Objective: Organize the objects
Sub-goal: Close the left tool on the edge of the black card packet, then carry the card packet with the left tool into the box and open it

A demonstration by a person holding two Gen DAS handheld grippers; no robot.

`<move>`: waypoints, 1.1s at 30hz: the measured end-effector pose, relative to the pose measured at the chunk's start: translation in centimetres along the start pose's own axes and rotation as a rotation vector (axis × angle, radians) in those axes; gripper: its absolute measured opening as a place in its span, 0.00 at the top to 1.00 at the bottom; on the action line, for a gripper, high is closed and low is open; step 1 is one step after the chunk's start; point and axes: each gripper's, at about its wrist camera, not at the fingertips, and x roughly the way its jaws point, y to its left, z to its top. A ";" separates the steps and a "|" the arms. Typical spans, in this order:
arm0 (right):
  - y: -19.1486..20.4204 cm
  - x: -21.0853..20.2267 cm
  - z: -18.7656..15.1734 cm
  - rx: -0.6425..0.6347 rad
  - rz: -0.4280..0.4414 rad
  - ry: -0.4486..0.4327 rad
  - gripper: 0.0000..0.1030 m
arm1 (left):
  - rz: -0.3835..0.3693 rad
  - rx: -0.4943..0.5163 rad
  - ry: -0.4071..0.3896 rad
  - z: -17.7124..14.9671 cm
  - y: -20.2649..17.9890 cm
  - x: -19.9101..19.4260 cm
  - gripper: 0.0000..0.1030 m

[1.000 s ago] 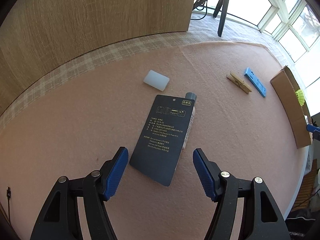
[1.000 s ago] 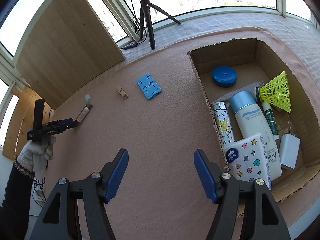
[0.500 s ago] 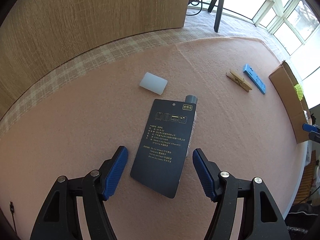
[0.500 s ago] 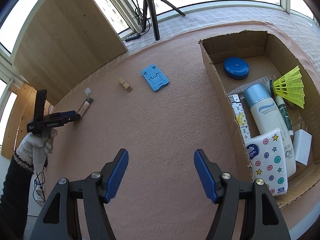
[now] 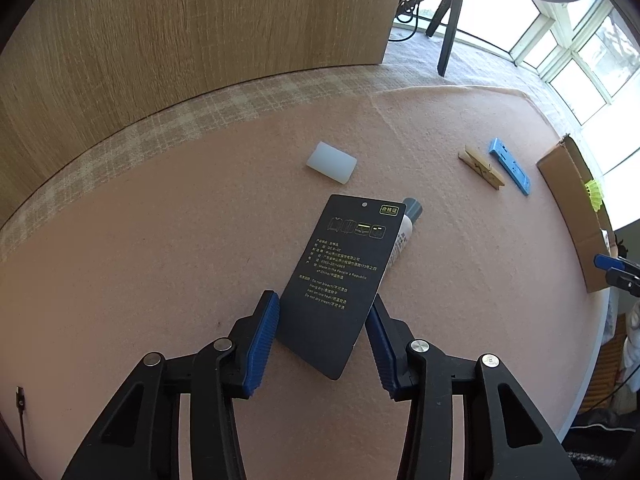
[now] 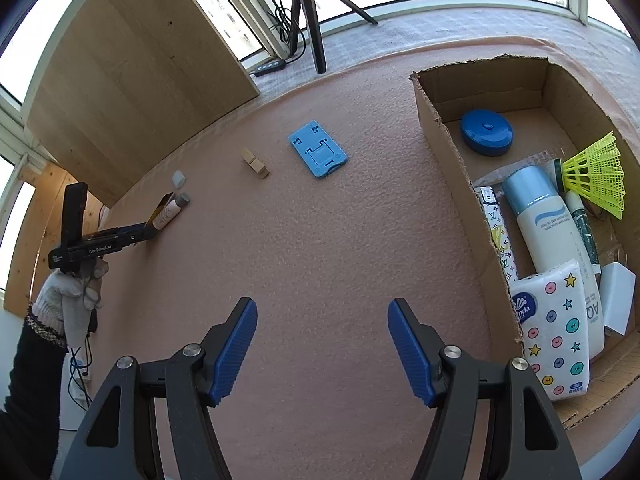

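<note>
A black printed card [image 5: 348,272] lies tilted over a small white tube with a grey cap [image 5: 404,232] on the pink felt. My left gripper [image 5: 322,320] is closing around the card's near end, and both blue pads [image 5: 264,332] meet its side edges. The right wrist view shows this left gripper [image 6: 150,232] at the far left, held by a gloved hand [image 6: 68,292], with the card [image 6: 160,210] at its tip. My right gripper [image 6: 322,340] hovers open over bare felt, left of the cardboard box [image 6: 452,160], with nothing between its fingers.
A white block [image 5: 331,162], a wooden clothespin [image 5: 482,168] and a blue phone stand [image 5: 510,166] lie on the felt. The box holds a blue round case [image 6: 486,132], a yellow shuttlecock [image 6: 596,172], a lotion bottle [image 6: 552,228] and a tissue pack [image 6: 554,332]. A wooden panel [image 5: 200,32] and a tripod [image 6: 308,20] stand behind.
The left jaws have narrowed from wide apart onto the card's near end. The right gripper has shifted slightly, so the box sits further right in its view.
</note>
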 end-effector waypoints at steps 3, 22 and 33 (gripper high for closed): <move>0.2 0.0 -0.1 -0.004 0.005 0.000 0.38 | 0.014 -0.007 -0.019 0.2 0.1 -0.6 0.58; -0.7 -1.0 0.0 -0.002 0.012 -0.025 0.38 | 0.122 0.003 -0.113 1.2 -1.8 -2.7 1.00; -1.6 -2.9 0.3 -0.028 -0.014 -0.086 0.38 | 0.167 -0.038 -0.114 0.6 -3.2 -3.3 1.00</move>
